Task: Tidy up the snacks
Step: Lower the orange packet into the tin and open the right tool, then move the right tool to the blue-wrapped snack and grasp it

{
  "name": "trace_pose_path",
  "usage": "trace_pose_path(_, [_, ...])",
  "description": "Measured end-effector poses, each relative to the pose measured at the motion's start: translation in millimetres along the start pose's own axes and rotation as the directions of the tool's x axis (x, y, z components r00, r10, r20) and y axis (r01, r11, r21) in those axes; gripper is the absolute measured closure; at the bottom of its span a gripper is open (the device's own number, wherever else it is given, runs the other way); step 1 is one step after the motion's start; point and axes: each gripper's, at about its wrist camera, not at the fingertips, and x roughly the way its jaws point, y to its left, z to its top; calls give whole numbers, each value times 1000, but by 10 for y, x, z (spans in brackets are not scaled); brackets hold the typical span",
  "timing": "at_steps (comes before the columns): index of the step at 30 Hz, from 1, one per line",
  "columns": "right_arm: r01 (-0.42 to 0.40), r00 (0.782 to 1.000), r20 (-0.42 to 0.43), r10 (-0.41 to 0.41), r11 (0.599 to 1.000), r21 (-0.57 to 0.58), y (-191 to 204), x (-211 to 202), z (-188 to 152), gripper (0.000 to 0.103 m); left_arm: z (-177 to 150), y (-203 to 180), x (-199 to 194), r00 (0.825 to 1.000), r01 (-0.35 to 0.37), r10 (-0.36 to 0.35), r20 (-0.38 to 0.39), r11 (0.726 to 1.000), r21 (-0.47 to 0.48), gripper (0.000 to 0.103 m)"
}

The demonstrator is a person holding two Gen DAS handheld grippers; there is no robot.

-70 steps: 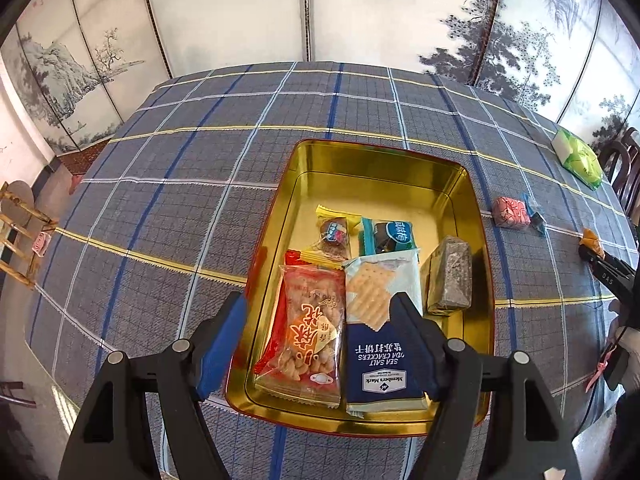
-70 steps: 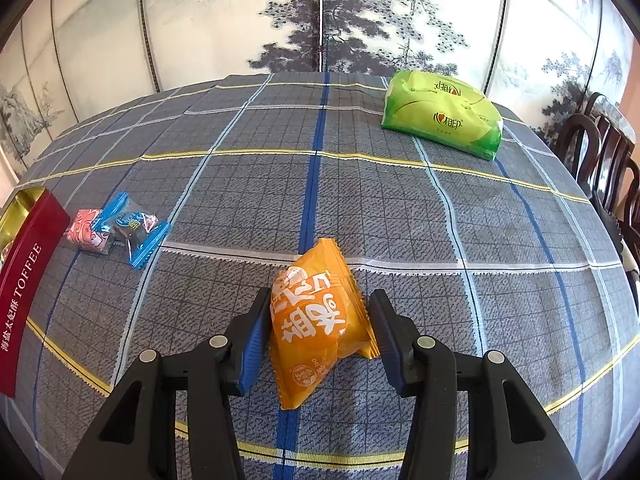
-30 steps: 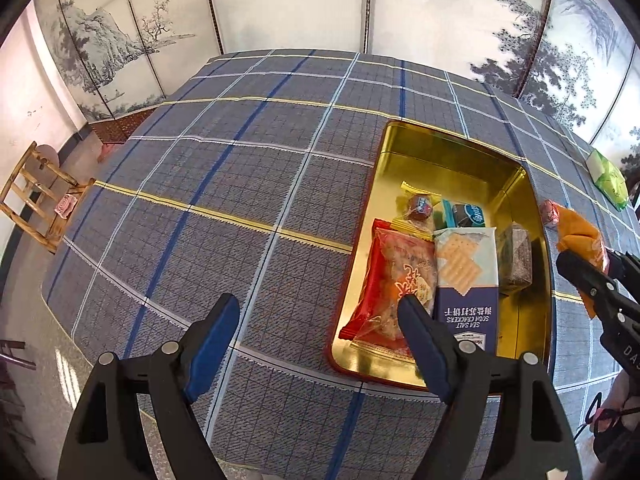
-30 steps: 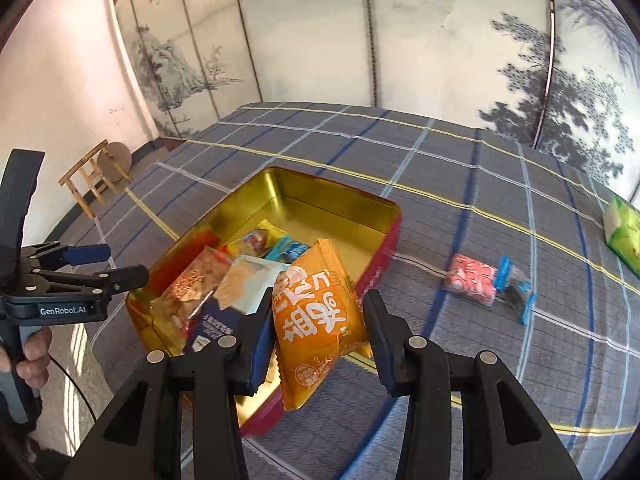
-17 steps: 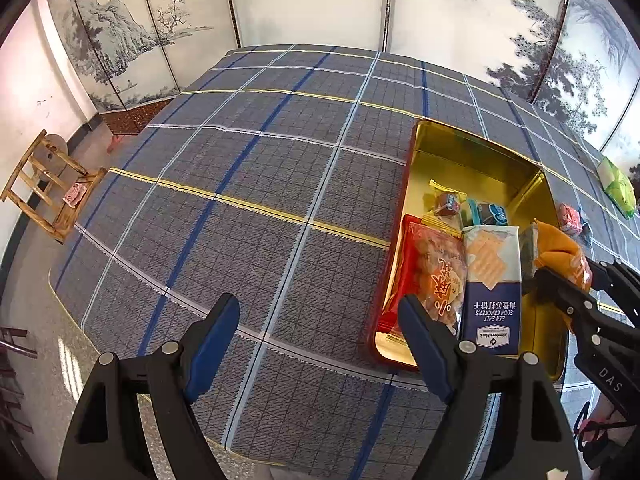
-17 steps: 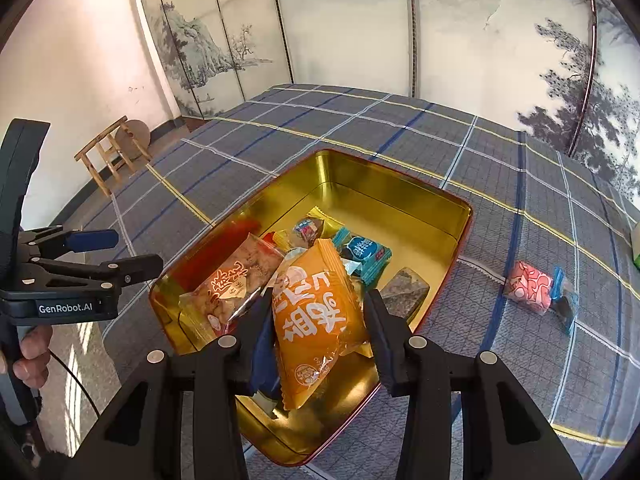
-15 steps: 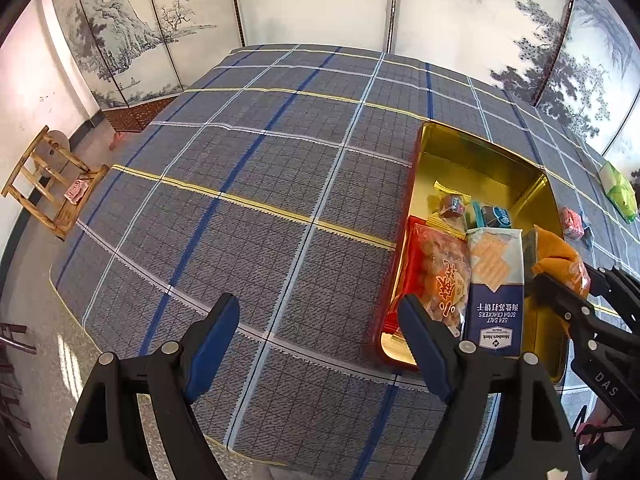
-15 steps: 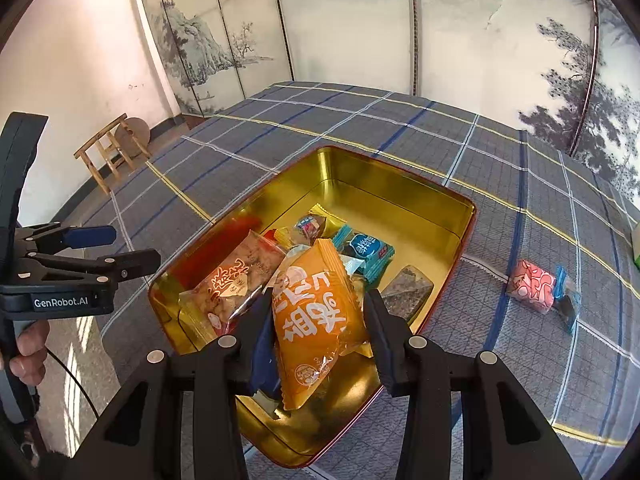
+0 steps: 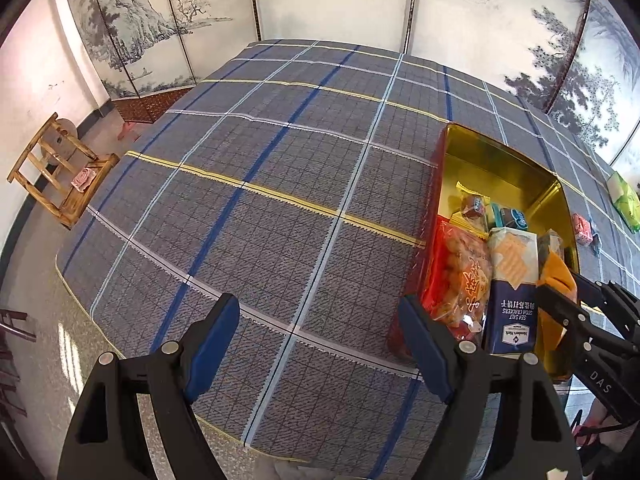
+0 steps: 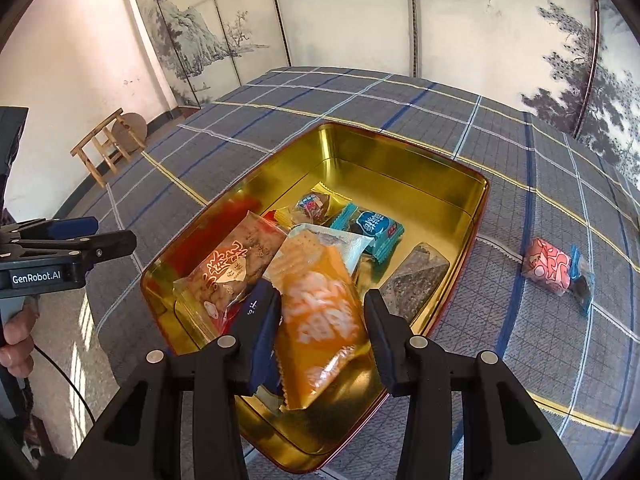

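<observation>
Since two seconds back, my right tongs [image 10: 322,320] have carried the orange packet [image 10: 320,320] from the bare cloth across to the gold tin [image 10: 400,168], and my left tongs [image 9: 316,344] have drifted off the tin to hang over the open plaid tablecloth [image 9: 260,200]. That grey cloth with blue, white and yellow lines covers the whole table, and painted folding screens [image 10: 340,12] stand behind it. On the cloth sits the gold tin, red on its outside, its far half bare. Its near half holds a red-edged bag of fried snacks [image 10: 236,268], a blue and white cracker pack [image 9: 514,292] beside it, a dark grey bar [image 10: 414,280] along the right wall, and two small wrapped sweets, one yellow [image 10: 316,204] and one blue [image 10: 374,228], toward the middle. My right tongs are clamped on the orange packet, which hangs tilted and blurred above the tin's near end, over the cracker pack. My left tongs stand wide apart with nothing between them, just left of the tin's red wall. Out on the cloth to the tin's right lie a pink sweet [image 10: 548,268] with a small blue-ended one touching it, and far off a green packet [image 9: 624,202]. A wooden stool [image 9: 56,172] stands on the floor at left.
</observation>
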Motion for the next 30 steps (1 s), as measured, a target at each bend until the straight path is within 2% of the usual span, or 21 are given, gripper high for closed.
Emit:
trace_pose_path(18, [-26,998,53,25,999,28,-52,-197,76,59,-26,-42,-26,1000,9,-9,0,1000,14,24])
trace_pose_path(24, [16,995,93,-22,998,64,-384,-395,87,58,4,-149,-28,1000,21,-21,-5,999,34,24])
trace_pose_path(30, [132,987,75,-140,986,104,-1088,-515,62,58,47,-267,-25,1000,25,-24,-7,998,55,24])
